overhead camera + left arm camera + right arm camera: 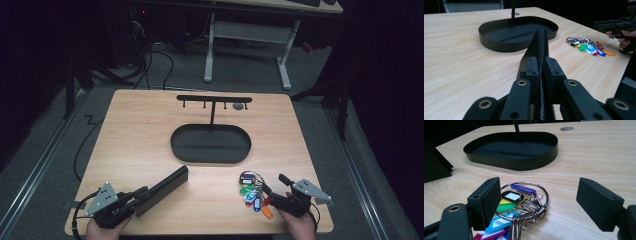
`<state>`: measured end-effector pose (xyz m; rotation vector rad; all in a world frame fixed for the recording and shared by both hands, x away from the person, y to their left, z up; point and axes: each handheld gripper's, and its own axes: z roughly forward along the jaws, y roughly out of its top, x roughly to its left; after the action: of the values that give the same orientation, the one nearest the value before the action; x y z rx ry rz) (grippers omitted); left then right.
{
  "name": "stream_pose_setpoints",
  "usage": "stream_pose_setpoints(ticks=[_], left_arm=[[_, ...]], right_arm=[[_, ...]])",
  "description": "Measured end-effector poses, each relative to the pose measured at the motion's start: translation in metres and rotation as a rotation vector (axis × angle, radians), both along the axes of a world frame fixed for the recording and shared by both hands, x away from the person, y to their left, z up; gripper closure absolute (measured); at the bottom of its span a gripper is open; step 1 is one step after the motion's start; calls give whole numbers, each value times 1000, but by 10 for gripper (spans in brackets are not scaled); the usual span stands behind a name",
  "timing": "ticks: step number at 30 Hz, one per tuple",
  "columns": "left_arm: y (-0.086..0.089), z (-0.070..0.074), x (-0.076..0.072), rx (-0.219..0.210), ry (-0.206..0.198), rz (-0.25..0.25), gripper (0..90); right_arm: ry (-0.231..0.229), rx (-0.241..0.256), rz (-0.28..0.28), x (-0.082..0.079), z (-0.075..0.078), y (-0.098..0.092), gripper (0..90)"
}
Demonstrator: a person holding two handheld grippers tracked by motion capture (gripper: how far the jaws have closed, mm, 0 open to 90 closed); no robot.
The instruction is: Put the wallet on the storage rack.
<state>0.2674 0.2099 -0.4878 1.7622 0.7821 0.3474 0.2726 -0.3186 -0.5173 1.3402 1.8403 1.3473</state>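
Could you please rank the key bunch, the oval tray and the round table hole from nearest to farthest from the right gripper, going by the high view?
1. Key bunch: just left of the right gripper, near the table's front edge.
2. Oval tray: mid-table, ahead and to the left.
3. Round table hole: near the far edge, under the hanger bar.

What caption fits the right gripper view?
Open right gripper hovers over a key ring with colourful tags, near a black tray.

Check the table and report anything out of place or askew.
Nothing looks damaged or spilled. The key bunch lies loose on the table between the open right gripper's jaws, not on the hook stand. The left gripper clamps a black flat case.
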Motion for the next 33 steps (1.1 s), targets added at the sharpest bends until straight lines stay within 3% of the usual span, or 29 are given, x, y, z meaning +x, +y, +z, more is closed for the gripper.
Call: stream_pose_setpoints(ticks=[12,19,27,31,33], left_arm=[[-3,3,-3,61,-50,20,790],[-4,2,-3,84,-52,20,721],[-8,2,-2,152,-69,28,560],[-12,8,-5,189,-86,65,468],[-15,13,-4,207,-63,70,408]], right_arm=[[6,1,1,0,0,0,199],[2,1,3,0,0,-1,199],[6,1,3,1,-1,-1,199],[6,3,2,1,0,-1,201],[4,5,1,1,0,-1,201]])
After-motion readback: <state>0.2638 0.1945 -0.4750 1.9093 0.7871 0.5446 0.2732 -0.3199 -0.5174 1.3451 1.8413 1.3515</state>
